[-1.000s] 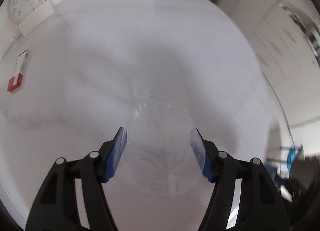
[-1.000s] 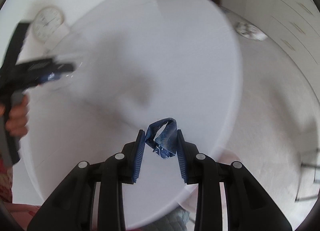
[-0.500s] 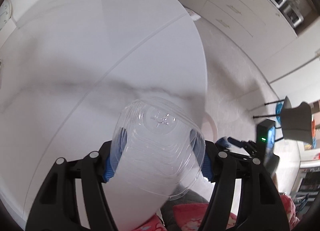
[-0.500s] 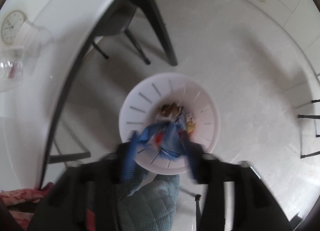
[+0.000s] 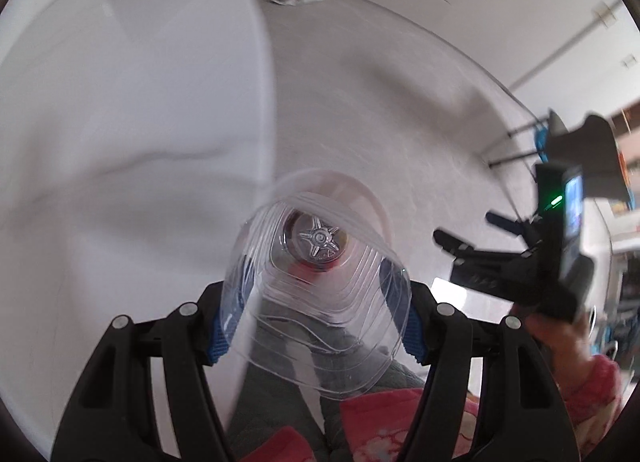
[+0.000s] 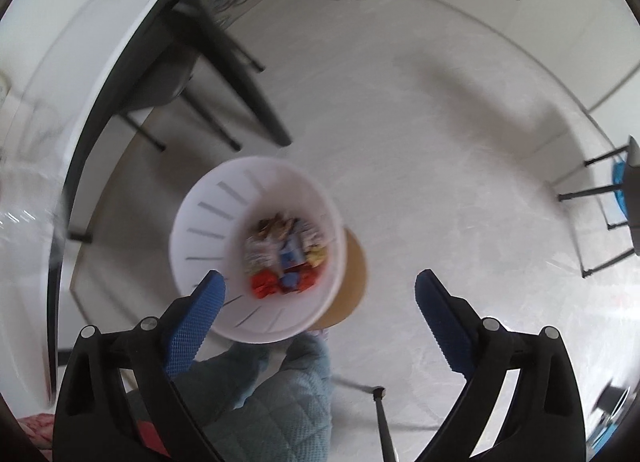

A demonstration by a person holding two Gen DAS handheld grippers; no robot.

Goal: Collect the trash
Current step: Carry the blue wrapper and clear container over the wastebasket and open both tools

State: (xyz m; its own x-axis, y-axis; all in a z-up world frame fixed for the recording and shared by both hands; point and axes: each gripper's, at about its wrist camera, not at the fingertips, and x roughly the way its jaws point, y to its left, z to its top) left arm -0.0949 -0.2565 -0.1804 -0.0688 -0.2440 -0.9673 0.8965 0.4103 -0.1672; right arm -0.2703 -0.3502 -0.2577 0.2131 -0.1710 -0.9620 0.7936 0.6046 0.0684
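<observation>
My left gripper [image 5: 316, 318] jaws pinch the clear plastic cup [image 5: 320, 302] over the white bin [image 6: 256, 250], right gripper [image 6: 320, 294] jaws spread empty; risk: thin cup flexes, slips early, or bounces off the rim onto the floor [image 6: 440, 142].

Wrappers [image 6: 286, 258] in bin [image 6: 208, 218], right of table [image 6: 92, 62].

**Gripper status**

Your left gripper [image 5: 316, 322] is clamped, both blue pads [image 5: 224, 326] pressing a clear plastic cup [image 5: 320, 298]. Your right gripper [image 6: 320, 298] points downward with jaws spread wide, holding nothing; your right hand [image 5: 560, 338] grasps its handle.
</observation>
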